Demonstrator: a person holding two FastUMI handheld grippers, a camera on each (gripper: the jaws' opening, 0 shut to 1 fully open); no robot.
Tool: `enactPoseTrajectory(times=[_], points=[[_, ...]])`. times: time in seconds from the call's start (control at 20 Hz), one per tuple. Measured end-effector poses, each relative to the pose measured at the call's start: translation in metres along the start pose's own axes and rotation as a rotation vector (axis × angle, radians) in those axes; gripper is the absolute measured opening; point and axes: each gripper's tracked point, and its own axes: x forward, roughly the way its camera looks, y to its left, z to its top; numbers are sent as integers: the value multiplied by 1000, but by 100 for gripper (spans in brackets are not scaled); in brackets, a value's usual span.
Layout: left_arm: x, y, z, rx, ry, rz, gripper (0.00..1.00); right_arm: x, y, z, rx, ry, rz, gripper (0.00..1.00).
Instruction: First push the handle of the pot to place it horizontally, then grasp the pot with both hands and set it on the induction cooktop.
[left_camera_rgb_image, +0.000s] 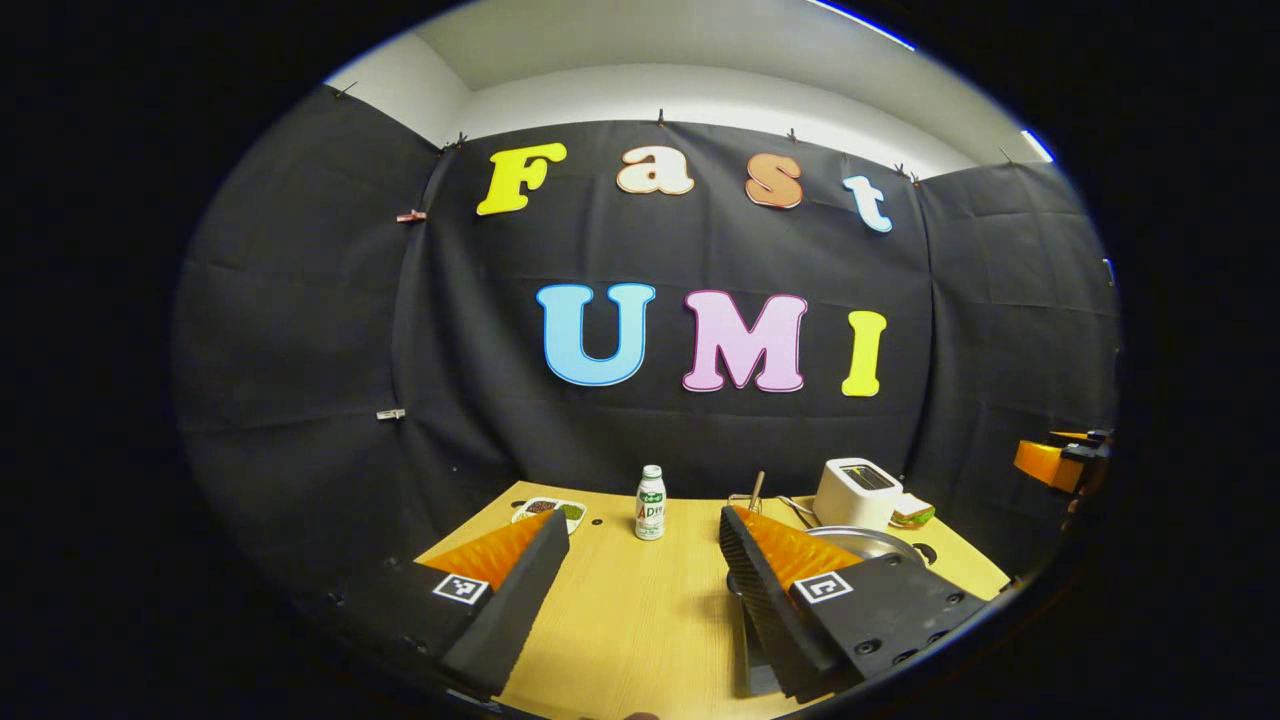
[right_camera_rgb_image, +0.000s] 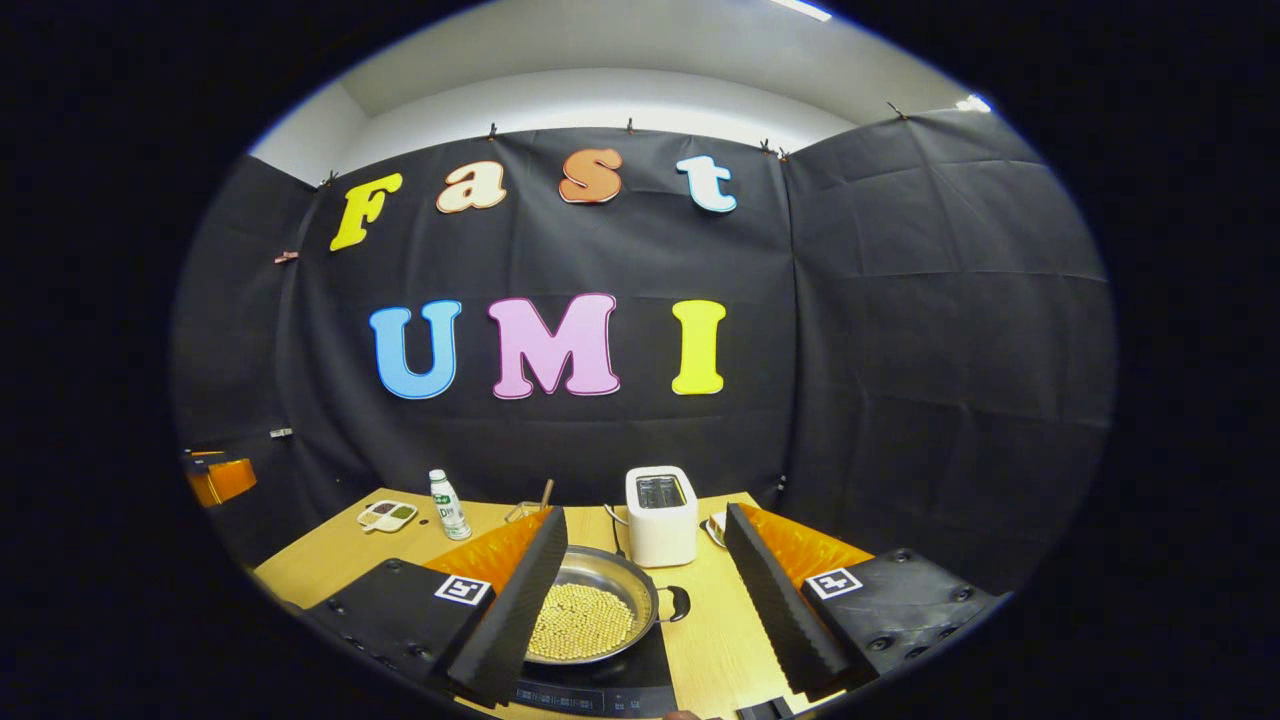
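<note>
In the right gripper view, the right hand-held gripper (right_camera_rgb_image: 640, 590) stood wide open with nothing between its black ribbed fingers; each finger carried one square black-and-white marker. Between them, at six o'clock, the round steel pot (right_camera_rgb_image: 590, 605) filled with small yellow beads already sat on the black glass induction cooktop (right_camera_rgb_image: 620, 685), its dark loop handle (right_camera_rgb_image: 680, 603) pointing toward three o'clock. Just beyond, at twelve o'clock from the pot, stood one white two-slot toaster (right_camera_rgb_image: 660, 515) on the light wooden table (right_camera_rgb_image: 715, 640). Farther, toward ten o'clock, were one small white bottle with a green label (right_camera_rgb_image: 449, 506), its lettering too small to make out, and one white divided dish (right_camera_rgb_image: 388, 515).

In the left gripper view, the left hand-held gripper (left_camera_rgb_image: 640, 590) was likewise spread wide and empty, with two markers. The pot's rim peeked from behind its right finger (left_camera_rgb_image: 775, 600) at four o'clock. The bottle stood at twelve o'clock, with the dish to its left at eleven o'clock. An orange part of the other gripper showed at three o'clock.
</note>
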Motion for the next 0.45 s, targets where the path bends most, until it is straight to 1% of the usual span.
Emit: enactPoseTrajectory(times=[0.2,0.3,0.35,0.45], points=[[-1,1,-1,16,7,-18,95,-3,13,2,-8,-5,14,98],[1,2,-3,15,11,-27,95,-5,18,2,-10,-5,17,100],[3,4,-6,13,16,-31,95,-6,21,1,-7,-2,17,98],[4,8,-8,12,19,-35,95,-8,25,-1,3,4,13,98]])
